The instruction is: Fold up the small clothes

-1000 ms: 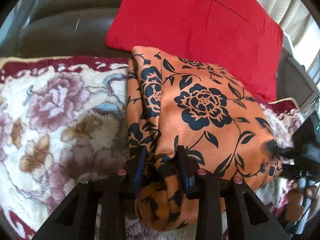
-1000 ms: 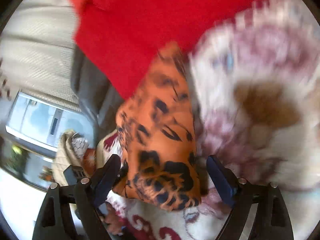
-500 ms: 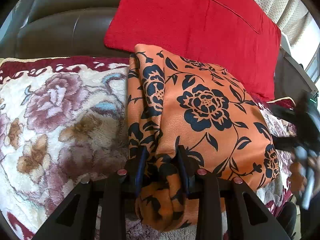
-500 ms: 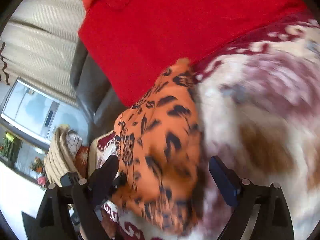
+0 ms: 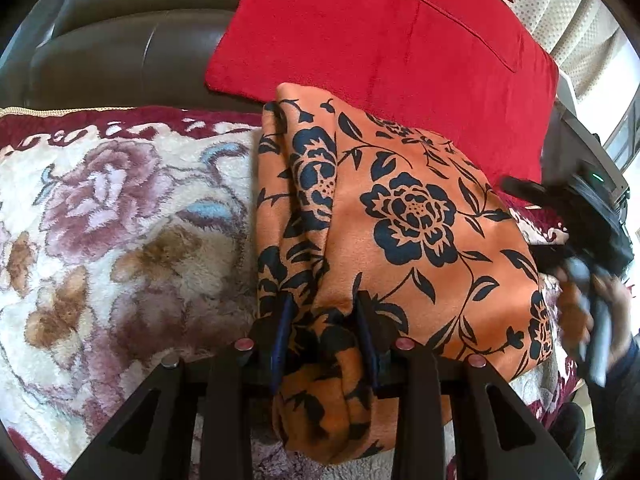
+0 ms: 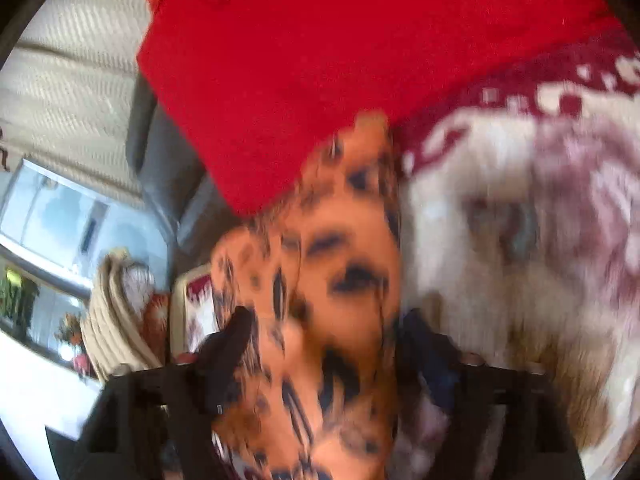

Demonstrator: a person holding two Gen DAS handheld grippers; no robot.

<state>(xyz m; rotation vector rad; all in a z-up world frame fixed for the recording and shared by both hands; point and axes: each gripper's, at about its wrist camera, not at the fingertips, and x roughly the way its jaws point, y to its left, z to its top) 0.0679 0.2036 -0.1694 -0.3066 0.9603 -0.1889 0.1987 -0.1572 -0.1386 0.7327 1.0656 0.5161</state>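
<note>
An orange cloth with black flowers (image 5: pixel 400 220) lies folded on a floral plush blanket (image 5: pixel 120 220). My left gripper (image 5: pixel 324 320) is shut on the cloth's near edge, a bunch of fabric pinched between its fingers. In the right wrist view, which is blurred by motion, the same cloth (image 6: pixel 328 280) lies between the fingers of my right gripper (image 6: pixel 324 344), which stand wide apart around its end. The right gripper also shows at the right edge of the left wrist view (image 5: pixel 580 248), beside the cloth's far end.
A red cushion (image 5: pixel 380 40) leans on the dark leather sofa back (image 5: pixel 120 48) just behind the cloth. A pale curtain (image 6: pixel 72 72) and a window (image 6: pixel 48 220) are off to the side, with a woven basket (image 6: pixel 116 320) below.
My right gripper has swung in over the cloth's far end, its fingers open around it. My left gripper keeps its hold and has barely moved.
</note>
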